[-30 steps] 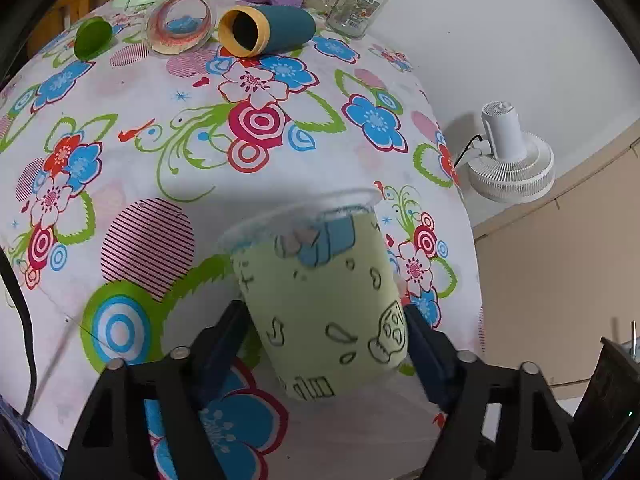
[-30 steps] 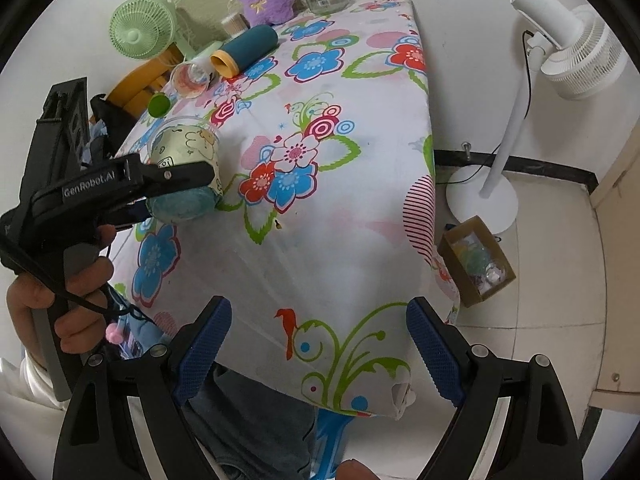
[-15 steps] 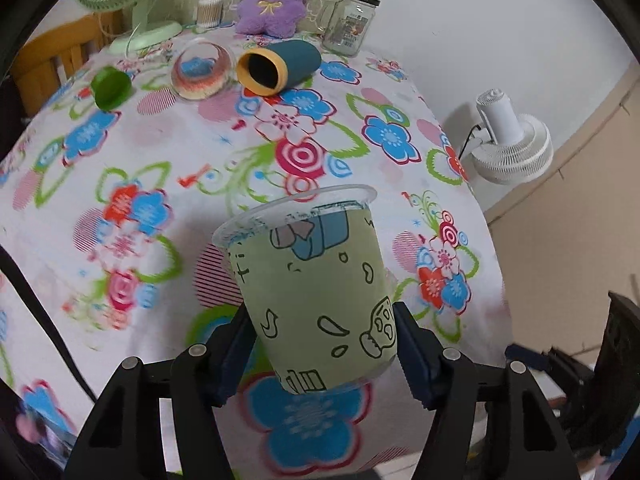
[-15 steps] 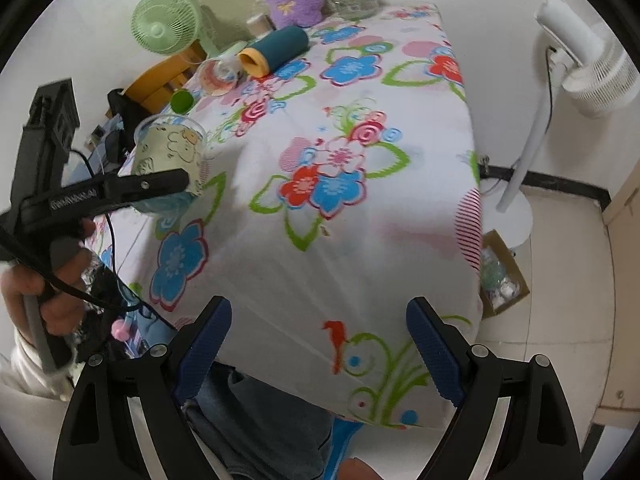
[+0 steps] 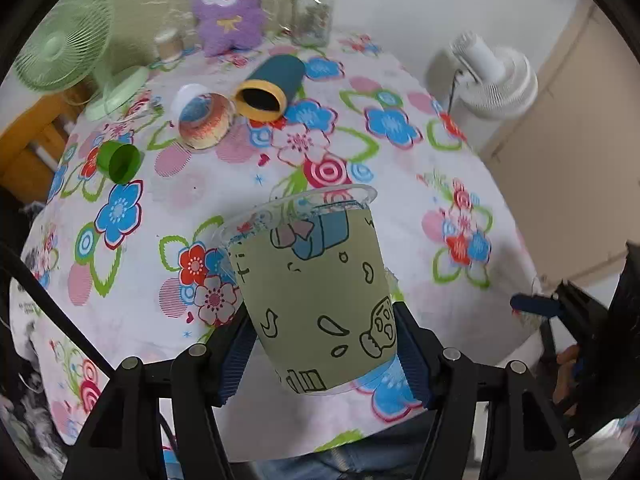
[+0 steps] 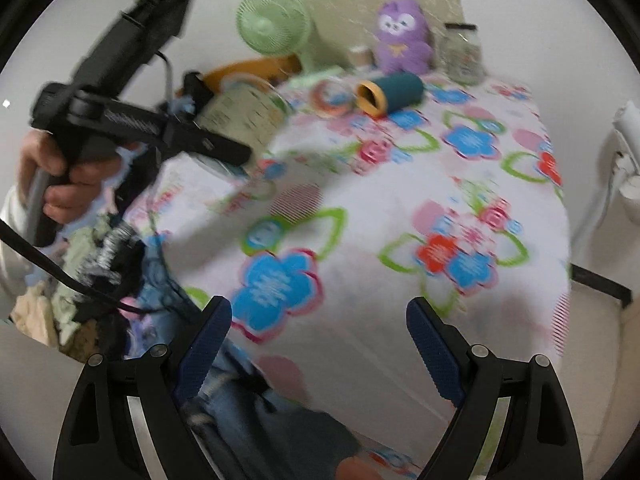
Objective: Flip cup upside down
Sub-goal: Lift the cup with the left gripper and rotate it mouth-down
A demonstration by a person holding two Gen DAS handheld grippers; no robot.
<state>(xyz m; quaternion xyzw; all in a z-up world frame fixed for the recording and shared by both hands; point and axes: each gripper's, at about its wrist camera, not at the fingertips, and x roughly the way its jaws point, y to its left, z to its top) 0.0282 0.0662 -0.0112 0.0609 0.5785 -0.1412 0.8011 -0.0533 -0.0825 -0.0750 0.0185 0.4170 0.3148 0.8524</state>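
Observation:
A clear plastic cup with a pale green cartoon sleeve [image 5: 316,296] hangs above the flowered tablecloth [image 5: 400,184], gripped near its base by my left gripper [image 5: 320,344], which is shut on it. Its open rim points away from the camera and slightly upward. In the right wrist view the same cup [image 6: 244,116] sits in the left gripper [image 6: 236,140] at the table's left edge, held by a hand [image 6: 68,176]. My right gripper [image 6: 320,344] is open and empty over the table's near edge; that view is blurred.
Lying on the cloth at the back are a teal tube with a yellow rim [image 5: 272,88], a clear cup [image 5: 204,120] and a small green cup [image 5: 120,160]. Behind them stand a purple plush [image 5: 228,8], a glass jar [image 5: 312,12] and a green fan [image 5: 60,48]. A white fan [image 5: 492,76] stands right.
The left gripper has risen and drawn back with the cup, so more of the table's far end shows. The right gripper has swung left over the table.

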